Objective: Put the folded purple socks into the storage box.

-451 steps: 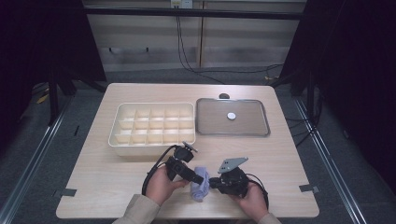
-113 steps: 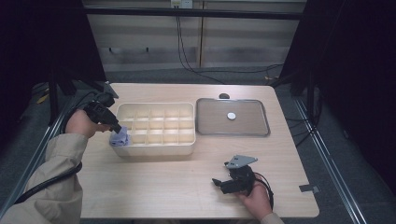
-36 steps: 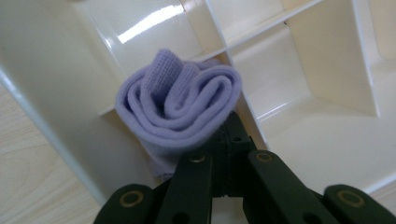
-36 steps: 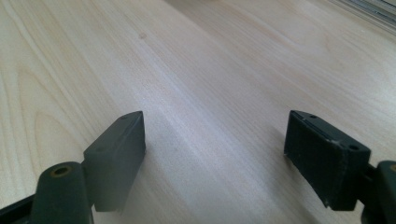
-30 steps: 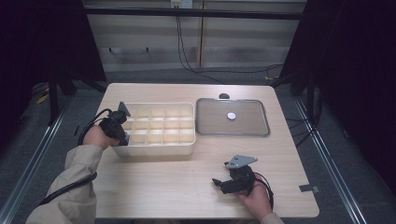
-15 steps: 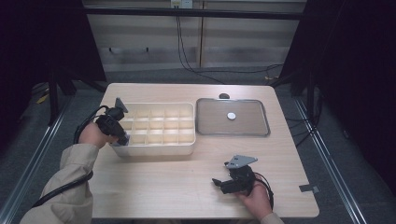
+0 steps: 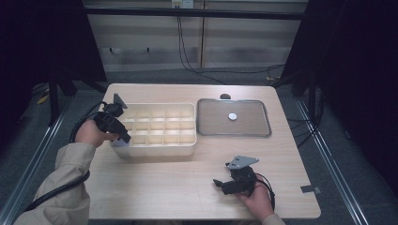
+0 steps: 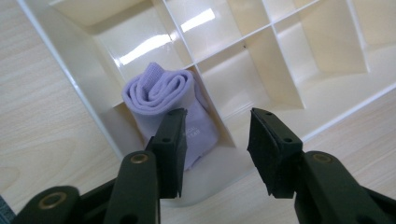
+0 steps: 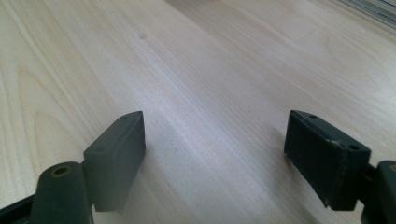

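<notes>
- The rolled lilac sock (image 8: 170,109) sits in the near-left corner compartment of the cream divided box (image 7: 159,129).
- The left gripper (image 8: 217,140) hangs just above it; its jaws have just been opening and stand apart, nothing pressed between them.
- From the jaw tips, the sock lies at about 10 o'clock, partly behind one jaw.
- The right gripper (image 7: 219,183) rests on the table (image 7: 187,187), jaws wide apart and empty.
</notes>
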Available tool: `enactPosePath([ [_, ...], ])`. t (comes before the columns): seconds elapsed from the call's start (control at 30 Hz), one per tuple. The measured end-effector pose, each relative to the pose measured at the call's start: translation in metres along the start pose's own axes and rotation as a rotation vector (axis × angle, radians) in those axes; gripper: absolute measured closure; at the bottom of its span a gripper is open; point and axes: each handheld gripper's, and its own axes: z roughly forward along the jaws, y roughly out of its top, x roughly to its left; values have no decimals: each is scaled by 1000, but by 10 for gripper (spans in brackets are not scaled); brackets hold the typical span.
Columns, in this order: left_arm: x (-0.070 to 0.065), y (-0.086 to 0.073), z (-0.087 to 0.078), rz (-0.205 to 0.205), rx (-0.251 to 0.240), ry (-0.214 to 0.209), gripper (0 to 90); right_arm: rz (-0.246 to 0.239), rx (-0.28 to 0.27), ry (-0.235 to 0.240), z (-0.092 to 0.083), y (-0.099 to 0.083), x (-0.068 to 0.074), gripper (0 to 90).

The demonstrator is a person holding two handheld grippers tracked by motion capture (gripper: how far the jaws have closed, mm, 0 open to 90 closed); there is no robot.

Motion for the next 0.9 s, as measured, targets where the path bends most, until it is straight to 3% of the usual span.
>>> enactPosePath([
  [0.23, -4, 1, -10, 16, -6, -1, 513, 0, 0, 0, 0, 0, 0, 203],
  [0.9, -18, -1, -17, 52, -37, -15, 369, -2, -1, 1, 0, 0, 0, 203],
])
